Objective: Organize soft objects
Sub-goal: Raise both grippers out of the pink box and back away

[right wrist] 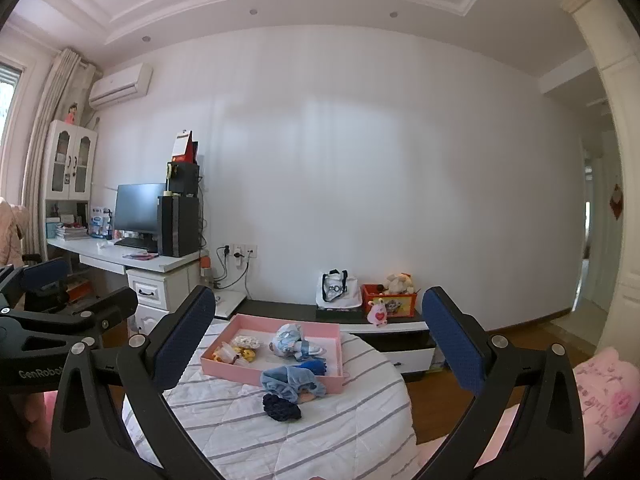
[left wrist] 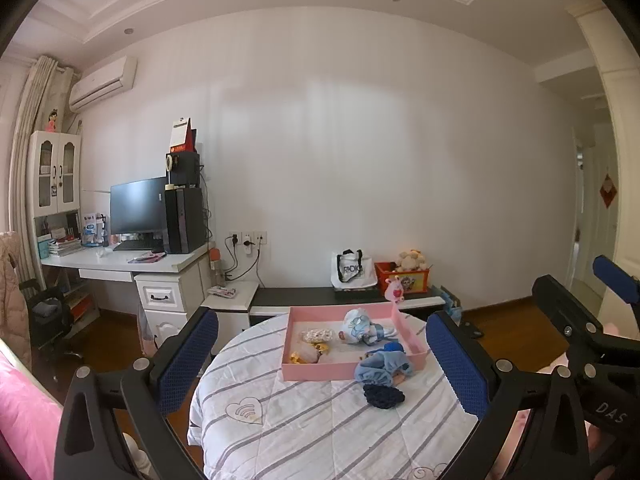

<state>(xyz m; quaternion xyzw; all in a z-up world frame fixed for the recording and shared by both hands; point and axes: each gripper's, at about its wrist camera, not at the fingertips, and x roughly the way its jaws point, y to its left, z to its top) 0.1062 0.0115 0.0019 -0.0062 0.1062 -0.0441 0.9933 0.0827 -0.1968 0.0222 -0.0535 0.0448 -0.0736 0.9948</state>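
- While both grippers are hanging back from the striped quilt, the sorting is looking partly done.
- Pink tray: holding a pale blue soft toy, a cream scrunchie and small yellow pieces.
- Left out: a blue frilled cloth leaning on the tray's front wall; a navy scrunchie lying just before it.
- Left gripper: jaws spread wide, carrying nothing.
- Right gripper: likewise spread and carrying nothing.

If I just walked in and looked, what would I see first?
Probably the pink tray on the striped round table, with small soft toys and scrunchies inside. A light blue frilly cloth and a dark blue scrunchie lie in front of it. Both grippers, left and right, hang open, holding nothing.
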